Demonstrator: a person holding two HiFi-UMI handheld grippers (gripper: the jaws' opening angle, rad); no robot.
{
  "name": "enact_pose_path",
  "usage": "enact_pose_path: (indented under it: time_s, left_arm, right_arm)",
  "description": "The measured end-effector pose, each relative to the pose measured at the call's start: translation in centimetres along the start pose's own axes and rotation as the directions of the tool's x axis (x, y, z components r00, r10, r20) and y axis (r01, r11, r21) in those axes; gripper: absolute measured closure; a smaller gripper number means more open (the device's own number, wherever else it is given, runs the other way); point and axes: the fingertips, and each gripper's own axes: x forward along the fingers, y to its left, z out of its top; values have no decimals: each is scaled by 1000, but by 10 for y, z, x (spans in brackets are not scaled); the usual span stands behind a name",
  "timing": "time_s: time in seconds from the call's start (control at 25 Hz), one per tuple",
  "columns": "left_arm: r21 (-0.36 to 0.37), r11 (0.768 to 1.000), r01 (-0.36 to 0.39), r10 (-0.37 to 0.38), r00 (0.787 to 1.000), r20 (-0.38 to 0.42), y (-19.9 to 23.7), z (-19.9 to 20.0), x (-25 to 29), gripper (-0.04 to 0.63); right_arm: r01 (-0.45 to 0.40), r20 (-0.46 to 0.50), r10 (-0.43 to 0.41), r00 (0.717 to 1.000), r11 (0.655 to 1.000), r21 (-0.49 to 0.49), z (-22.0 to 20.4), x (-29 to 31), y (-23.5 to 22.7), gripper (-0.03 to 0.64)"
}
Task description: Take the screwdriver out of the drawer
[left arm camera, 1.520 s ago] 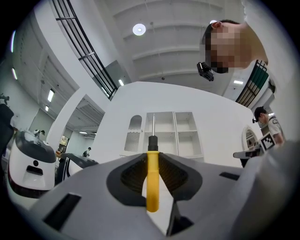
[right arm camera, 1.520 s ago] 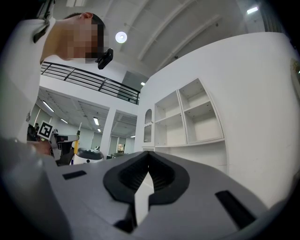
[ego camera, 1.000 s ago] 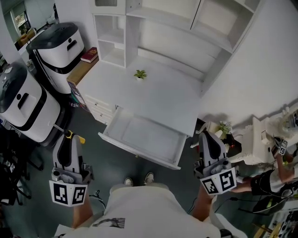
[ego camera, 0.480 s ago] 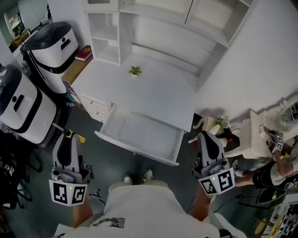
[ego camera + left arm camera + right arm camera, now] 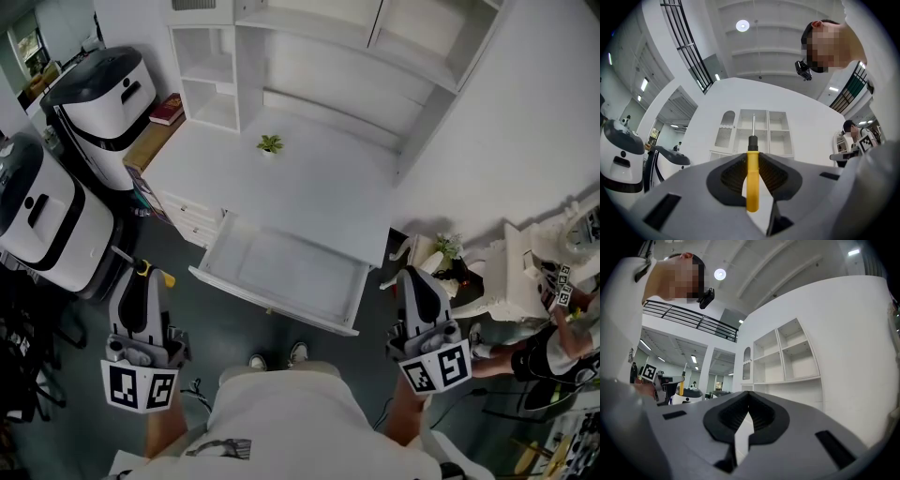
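Observation:
My left gripper (image 5: 140, 273) hangs low at the left, in front of the person's body, shut on a yellow-handled screwdriver (image 5: 156, 277). In the left gripper view the screwdriver (image 5: 752, 180) stands upright between the ribbed pads, its metal shaft pointing up past the fingertips of the left gripper (image 5: 752, 157). The white drawer (image 5: 272, 305) is pulled out from under the desk (image 5: 319, 197) and looks bare inside. At the lower right my right gripper (image 5: 418, 273) is shut, and the right gripper view shows nothing between the jaws of the right gripper (image 5: 749, 397).
A small potted plant (image 5: 270, 143) stands on the desk, with white shelving (image 5: 309, 37) behind it. Two white-and-black machines (image 5: 103, 94) (image 5: 37, 216) and a red book (image 5: 167, 110) are at the left. Another person (image 5: 553, 352) sits at the right by white furniture.
The head view has shifted slightly, so the desk sits a little further left. Both grippers stay where they were, and the screwdriver is still held.

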Motion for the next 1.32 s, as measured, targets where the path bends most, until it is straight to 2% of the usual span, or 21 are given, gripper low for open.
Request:
enact_pose_path:
  time_s: [1.32]
  left_arm:
    - [2,1000,24,-24,1000,7,-21,-16,50,511]
  right_arm:
    - [-2,23,2,1000,1000,-3,-3,21,-39,607]
